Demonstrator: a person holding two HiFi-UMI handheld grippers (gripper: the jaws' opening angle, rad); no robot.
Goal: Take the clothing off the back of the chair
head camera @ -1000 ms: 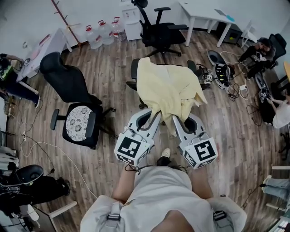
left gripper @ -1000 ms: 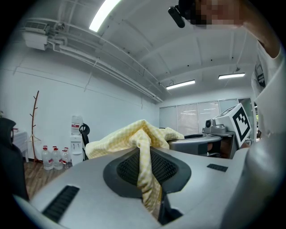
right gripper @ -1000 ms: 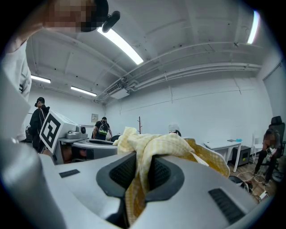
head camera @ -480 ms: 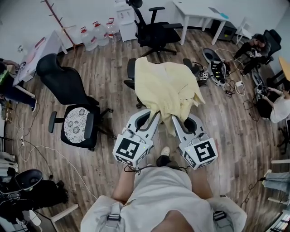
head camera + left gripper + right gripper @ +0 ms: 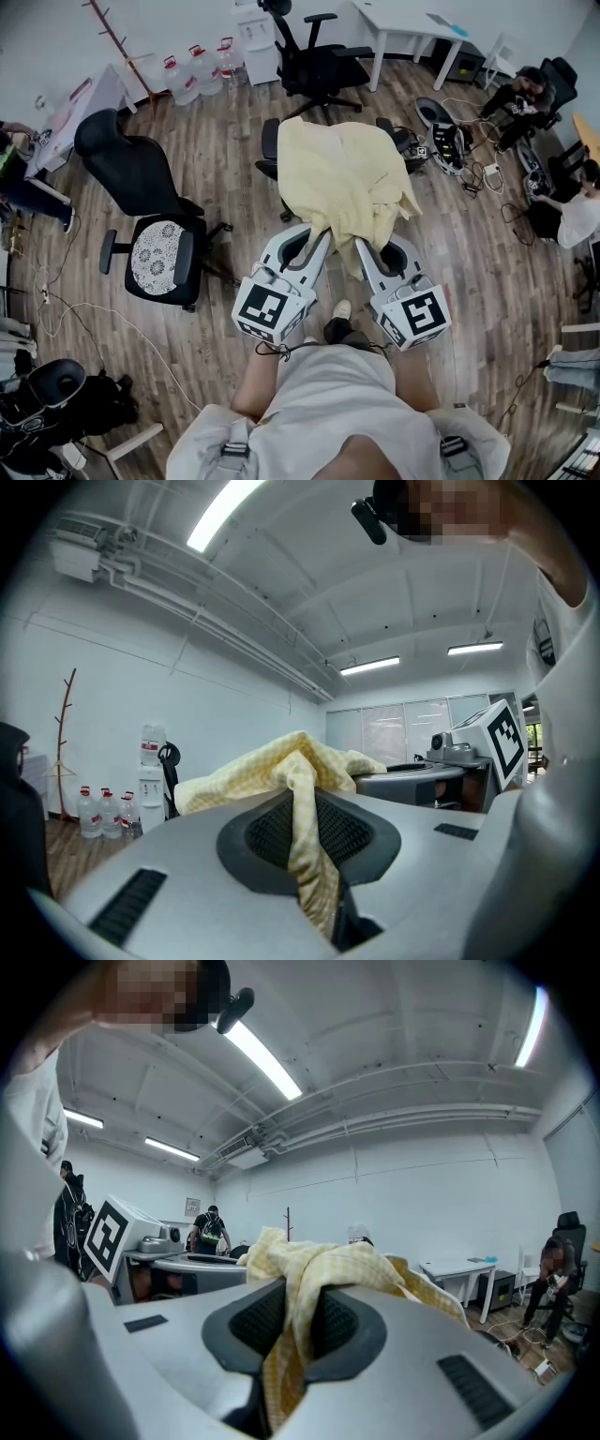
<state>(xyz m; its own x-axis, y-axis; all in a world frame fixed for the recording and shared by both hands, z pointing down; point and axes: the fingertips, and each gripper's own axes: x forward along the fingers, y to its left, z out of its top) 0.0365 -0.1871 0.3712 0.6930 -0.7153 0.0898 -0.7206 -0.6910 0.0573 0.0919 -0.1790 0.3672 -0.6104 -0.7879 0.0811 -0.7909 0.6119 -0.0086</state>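
The left gripper reaches level toward the draped chair, its marker cube nearest the person; in the left gripper view its jaws are nearly together, the dark ribbed pads clamped on a narrow fold of the yellow checked shirt, which runs up between them and spreads out beyond; the cloth fills the small gap between the jaws.

The yellow checked shirt hangs over the back of a black office chair, covering the backrest and falling toward the person, with only the armrests showing at either side; its lower edge is gathered into two bunches, one in each gripper.

The right gripper lies just beside the left, also level and pointed at the same chair; in the right gripper view its jaws are likewise almost closed, pinching a thicker twist of the same shirt between the pads, with a loose tail of cloth hanging below the grip.
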